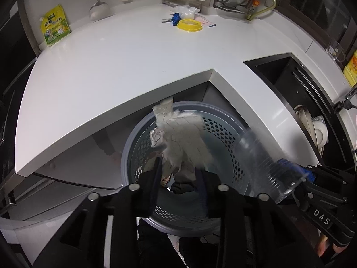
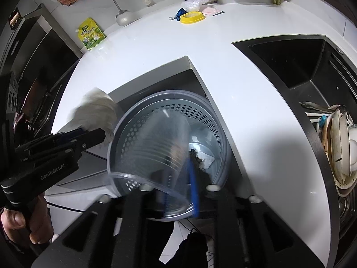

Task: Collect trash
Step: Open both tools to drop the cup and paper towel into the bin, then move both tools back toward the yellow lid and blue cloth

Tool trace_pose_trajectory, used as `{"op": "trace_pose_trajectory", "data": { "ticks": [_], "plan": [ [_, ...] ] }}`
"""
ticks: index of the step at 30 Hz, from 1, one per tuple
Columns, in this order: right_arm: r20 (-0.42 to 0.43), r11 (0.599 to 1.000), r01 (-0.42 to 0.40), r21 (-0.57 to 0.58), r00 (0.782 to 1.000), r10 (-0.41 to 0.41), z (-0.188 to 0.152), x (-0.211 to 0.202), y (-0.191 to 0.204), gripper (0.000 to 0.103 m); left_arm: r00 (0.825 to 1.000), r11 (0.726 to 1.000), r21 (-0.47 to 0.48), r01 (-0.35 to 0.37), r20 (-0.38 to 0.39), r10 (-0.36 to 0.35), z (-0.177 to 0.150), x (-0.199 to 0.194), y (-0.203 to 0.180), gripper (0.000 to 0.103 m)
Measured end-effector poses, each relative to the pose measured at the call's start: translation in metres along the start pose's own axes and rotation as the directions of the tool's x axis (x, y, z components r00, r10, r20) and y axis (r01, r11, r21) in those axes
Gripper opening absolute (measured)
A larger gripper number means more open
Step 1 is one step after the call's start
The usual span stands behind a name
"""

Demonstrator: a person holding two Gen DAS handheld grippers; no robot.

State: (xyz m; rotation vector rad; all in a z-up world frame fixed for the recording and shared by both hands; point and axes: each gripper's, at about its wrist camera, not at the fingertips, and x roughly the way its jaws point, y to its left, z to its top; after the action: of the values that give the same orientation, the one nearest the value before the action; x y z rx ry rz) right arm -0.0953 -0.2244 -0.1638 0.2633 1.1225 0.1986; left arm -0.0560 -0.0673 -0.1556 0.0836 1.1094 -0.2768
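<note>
A grey perforated trash basket [image 1: 225, 131] stands on the floor below the counter's inner corner; it also shows in the right wrist view [image 2: 156, 116]. My left gripper [image 1: 178, 174] is shut on a crumpled grey-white paper towel [image 1: 183, 136] and holds it over the basket; the towel also shows in the right wrist view [image 2: 96, 114]. My right gripper [image 2: 178, 178] is shut on a clear plastic cup [image 2: 151, 156], tilted over the basket. The cup also shows in the left wrist view [image 1: 261, 158]. Dark and white trash [image 2: 203, 158] lies in the basket's bottom.
A white L-shaped counter [image 1: 125, 67] wraps around the basket. A black sink [image 2: 301, 67] with dishes [image 2: 341, 143] lies to the right. A yellow lid [image 1: 189, 25], a blue item, bags and a green-yellow pouch [image 1: 55, 25] sit at the back of the counter.
</note>
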Motion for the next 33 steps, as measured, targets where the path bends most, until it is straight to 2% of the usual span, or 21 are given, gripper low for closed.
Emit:
{"op": "trace_pose_trajectory", "data": {
  "ticks": [1, 2, 6, 18, 25, 33],
  "plan": [
    [0.005, 1.0, -0.001, 0.005, 1.0, 0.001, 0.0, -0.001, -0.001, 0.046, 1.0, 1.0, -0.001, -0.004, 0.0, 0.004, 0.0, 0.0, 0.0, 0.035],
    [0.012, 1.0, -0.001, 0.007, 1.0, 0.001, 0.0, -0.002, -0.001, 0.047, 1.0, 1.0, -0.001, -0.007, -0.001, 0.007, 0.0, 0.0, 0.001, 0.038],
    [0.025, 1.0, 0.004, 0.007, 1.0, -0.004, 0.001, -0.004, -0.002, 0.047, 1.0, 1.0, -0.004, -0.014, 0.003, 0.014, 0.0, -0.001, 0.002, 0.048],
    [0.048, 1.0, -0.002, 0.027, 0.999, 0.001, -0.001, -0.014, -0.01, 0.047, 0.999, 1.0, -0.002, -0.027, 0.033, 0.027, 0.008, -0.011, 0.002, 0.053],
    [0.108, 1.0, 0.0, 0.023, 0.994, -0.003, 0.009, -0.031, -0.011, 0.047, 0.994, 0.999, 0.002, -0.041, 0.097, 0.04, 0.021, -0.027, 0.002, 0.058],
    [0.193, 1.0, 0.019, 0.012, 0.981, -0.021, 0.038, -0.048, -0.01, 0.049, 0.978, 0.999, 0.003, -0.05, 0.204, 0.048, 0.057, -0.053, 0.01, 0.066]
  ]
}}
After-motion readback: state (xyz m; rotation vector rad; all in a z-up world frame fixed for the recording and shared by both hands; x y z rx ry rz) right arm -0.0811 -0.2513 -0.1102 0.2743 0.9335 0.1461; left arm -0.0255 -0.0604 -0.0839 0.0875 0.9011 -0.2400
